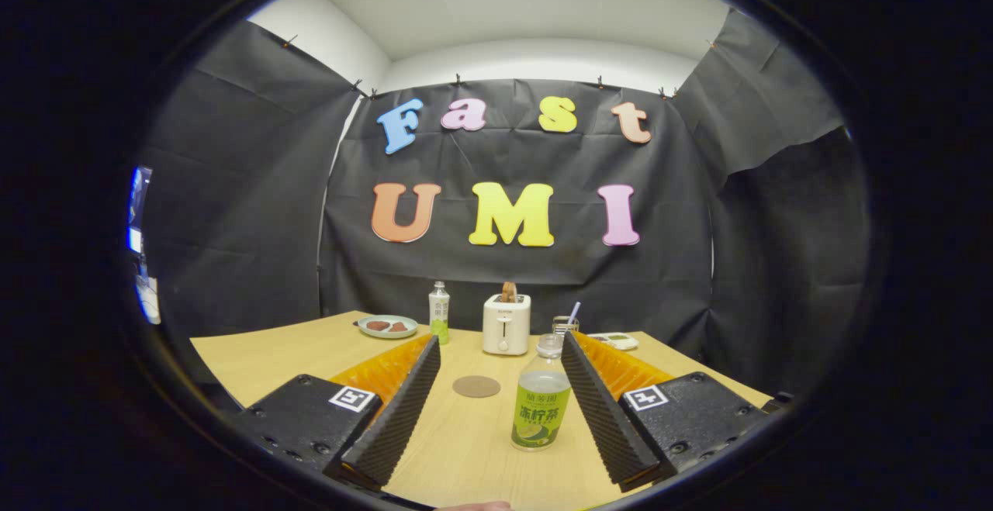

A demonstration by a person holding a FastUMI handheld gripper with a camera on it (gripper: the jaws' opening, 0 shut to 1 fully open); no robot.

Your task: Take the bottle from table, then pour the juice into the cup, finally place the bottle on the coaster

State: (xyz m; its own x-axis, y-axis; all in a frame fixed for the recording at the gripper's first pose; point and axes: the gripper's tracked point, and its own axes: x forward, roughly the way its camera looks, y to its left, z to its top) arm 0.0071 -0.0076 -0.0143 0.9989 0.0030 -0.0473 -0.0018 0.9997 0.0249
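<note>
Plate (387, 326) with two brown pieces seen far left on table (256, 360). Second small bottle (439, 312) stood just right of it. Round coaster (476, 386) lies between the fingers, left of centre. White toaster (506, 324) located beyond it, something brown in its slot. Bottle (541, 395) with green label stands upright between the fingers, nearer the right one, not touched. Gripper (500, 348) held wide open, nothing gripped. Glass cup (565, 325) with straw sits beyond the bottle, right of the toaster. Small flat device (614, 340) noted beside it.
</note>
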